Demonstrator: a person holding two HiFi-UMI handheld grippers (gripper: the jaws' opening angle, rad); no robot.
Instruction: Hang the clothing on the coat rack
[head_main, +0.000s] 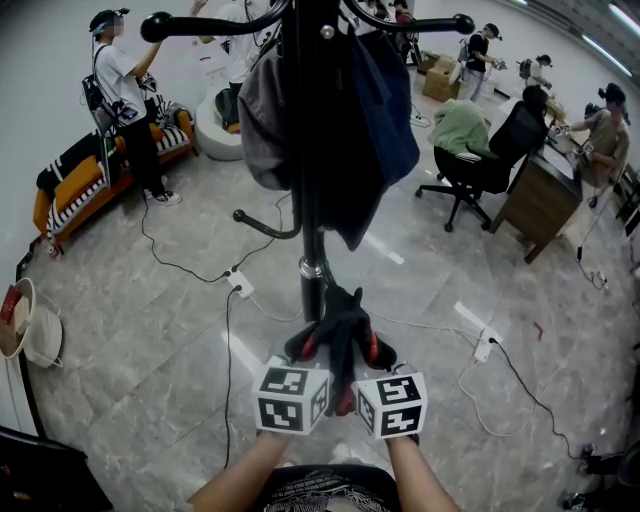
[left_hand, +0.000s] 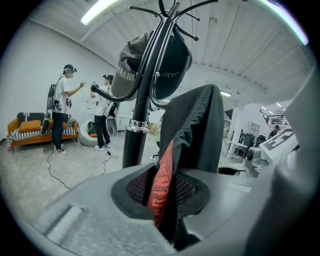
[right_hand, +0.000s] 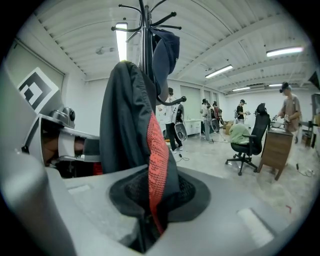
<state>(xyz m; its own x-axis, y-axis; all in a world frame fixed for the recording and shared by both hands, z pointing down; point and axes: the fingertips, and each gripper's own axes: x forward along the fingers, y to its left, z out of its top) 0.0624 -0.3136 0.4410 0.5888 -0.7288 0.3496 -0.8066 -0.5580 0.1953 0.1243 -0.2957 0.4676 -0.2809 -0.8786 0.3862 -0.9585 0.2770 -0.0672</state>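
Head view only: I see both tongs from above. The left tongs (head_main: 308, 345) and right tongs (head_main: 372, 350) sit side by side with their marker cubes (head_main: 290, 397) toward me, and they meet on one black garment (head_main: 343, 315) right against the lower pole of the coat rack (head_main: 305, 150).
Rack load, head view: a grey cap (head_main: 262, 120) hangs left of the pole and a dark blue garment (head_main: 385, 120) right of it, both well above the tongs.
Left gripper view only: the cap's underside, the curved hook that bears it, and an orange sofa (left_hand: 30, 127) far off at the left.
Right gripper view only: the rack's top hooks against the ceiling, and an office chair (right_hand: 252, 137) with a person seated at a desk.
Left tongs: clenched on the garment — black cloth and its red knit trim (left_hand: 162, 175) run straight down into the closed seam.
Right tongs: also gripping the garment. Cloth fills the gap between the jaws, though the hold looks a little looser here, as far as I can judge.
Garment: bunched upright between both tongs, beside the pole, not yet on a hook.
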